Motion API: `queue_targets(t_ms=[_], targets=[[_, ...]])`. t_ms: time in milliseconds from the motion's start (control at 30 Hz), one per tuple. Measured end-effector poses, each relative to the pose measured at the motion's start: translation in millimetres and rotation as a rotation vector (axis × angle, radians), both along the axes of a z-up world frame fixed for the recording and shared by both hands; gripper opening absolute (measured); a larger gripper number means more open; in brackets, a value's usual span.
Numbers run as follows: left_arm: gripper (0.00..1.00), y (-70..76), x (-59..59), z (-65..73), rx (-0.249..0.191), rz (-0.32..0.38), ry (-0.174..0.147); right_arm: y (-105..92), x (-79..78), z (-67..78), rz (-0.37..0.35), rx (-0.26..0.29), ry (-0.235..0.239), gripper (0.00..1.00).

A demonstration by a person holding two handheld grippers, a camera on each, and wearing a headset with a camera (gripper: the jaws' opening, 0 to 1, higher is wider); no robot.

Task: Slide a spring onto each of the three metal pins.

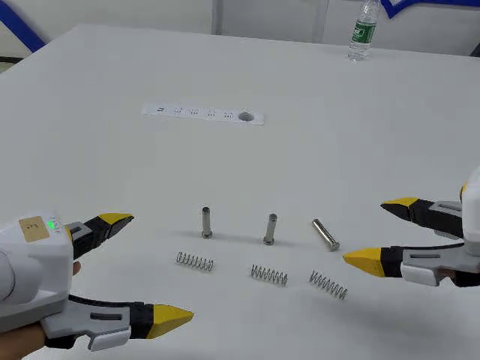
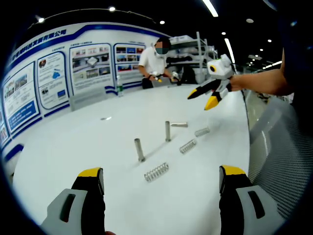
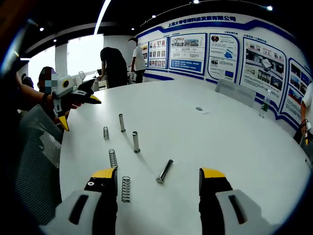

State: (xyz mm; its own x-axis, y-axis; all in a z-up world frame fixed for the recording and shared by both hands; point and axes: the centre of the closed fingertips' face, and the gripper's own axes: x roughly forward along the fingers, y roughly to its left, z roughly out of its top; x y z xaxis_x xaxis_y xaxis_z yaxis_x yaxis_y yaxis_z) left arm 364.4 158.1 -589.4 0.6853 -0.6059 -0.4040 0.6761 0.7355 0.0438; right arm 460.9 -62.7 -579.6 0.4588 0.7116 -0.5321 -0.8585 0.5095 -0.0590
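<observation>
- Evidently no spring has been fitted to a pin yet, so the opening step, picking up a first spring, is judged to be in hand.
- Both the left tool (image 1: 161, 267) and the right tool (image 1: 364, 230) are held with jaws wide apart and empty, just above the table (image 1: 112, 165).
- Between the two tools, three pins are set in a row. The pin nearest the left tool (image 1: 206, 222) and the middle pin (image 1: 270, 229) stand upright, while the pin nearest the right tool (image 1: 325, 234) lies on its side.
- On the near side of each pin, apart from it, a spring lies flat: the left spring (image 1: 194, 261), the middle spring (image 1: 268, 274) and the right spring (image 1: 328, 285).
- Next, a spring would have to be pinched lightly near one end and lined up with a pin's top. The pin nearest the right tool would probably need to be gripped or stood up by the other tool first.
- Beyond the pins, well away from both tools, a white strip (image 1: 202, 113) and a bottle (image 1: 364, 30) are seen. Nothing is judged to block the approach.
</observation>
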Motion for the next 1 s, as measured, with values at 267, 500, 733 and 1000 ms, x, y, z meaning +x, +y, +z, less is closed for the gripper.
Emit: queue_targets(t_ms=[267,500,733,1000], targets=[[1.00,-1.2,-0.8,0.1,-0.001,0.000,0.000,10.3,26.1,-7.5,-0.016,-0.078,0.038,0.58],[1.00,-1.1,-1.9,-0.8,-0.004,0.002,0.004,19.0,36.6,-25.3,-0.025,-0.151,0.101,0.48],[1.00,-3.1,-1.7,-1.7,-0.003,-0.004,0.007,27.6,44.9,-37.0,-0.055,-0.211,0.146,0.33],[1.00,-4.8,-1.6,-1.4,-0.008,-0.007,0.006,32.5,51.0,-56.7,-0.097,-0.292,0.214,0.25]])
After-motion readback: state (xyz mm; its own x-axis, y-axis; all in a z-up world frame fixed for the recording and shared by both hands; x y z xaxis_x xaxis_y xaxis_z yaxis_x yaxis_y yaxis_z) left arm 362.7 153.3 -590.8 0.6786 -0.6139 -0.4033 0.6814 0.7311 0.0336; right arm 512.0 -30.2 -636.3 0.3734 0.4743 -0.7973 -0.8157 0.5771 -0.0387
